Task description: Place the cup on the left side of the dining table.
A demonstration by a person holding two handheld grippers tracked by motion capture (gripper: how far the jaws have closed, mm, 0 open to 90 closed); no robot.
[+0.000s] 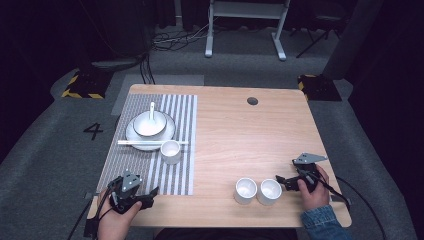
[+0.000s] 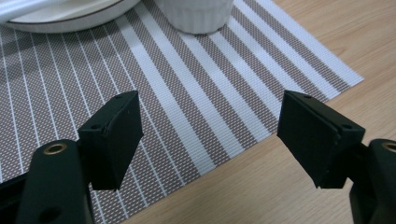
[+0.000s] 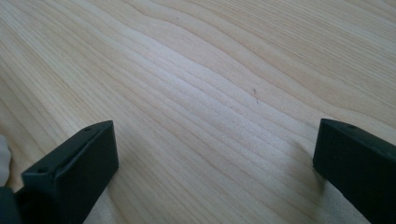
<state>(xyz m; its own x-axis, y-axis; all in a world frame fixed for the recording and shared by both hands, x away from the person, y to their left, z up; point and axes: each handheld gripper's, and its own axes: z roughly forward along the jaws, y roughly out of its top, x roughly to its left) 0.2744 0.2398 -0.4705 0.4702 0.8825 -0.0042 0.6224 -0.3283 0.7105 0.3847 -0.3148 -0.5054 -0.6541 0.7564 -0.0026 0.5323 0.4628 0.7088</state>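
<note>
My left gripper sits low at the near left of the table, over the front corner of the striped placemat; in the left gripper view its jaws stand apart with only mat and wood between them. A white cup stands on the mat, and its base shows ahead of the left jaws. Behind it a white bowl with a spoon rests on a plate, with chopsticks laid across the plate's front. My right gripper rests at the near right, open over bare wood, just right of two white cups.
The wooden table has a round cable hole near its far edge. Beyond it are grey carpet, cables and a white desk frame. The plate's rim shows at the top left of the left gripper view.
</note>
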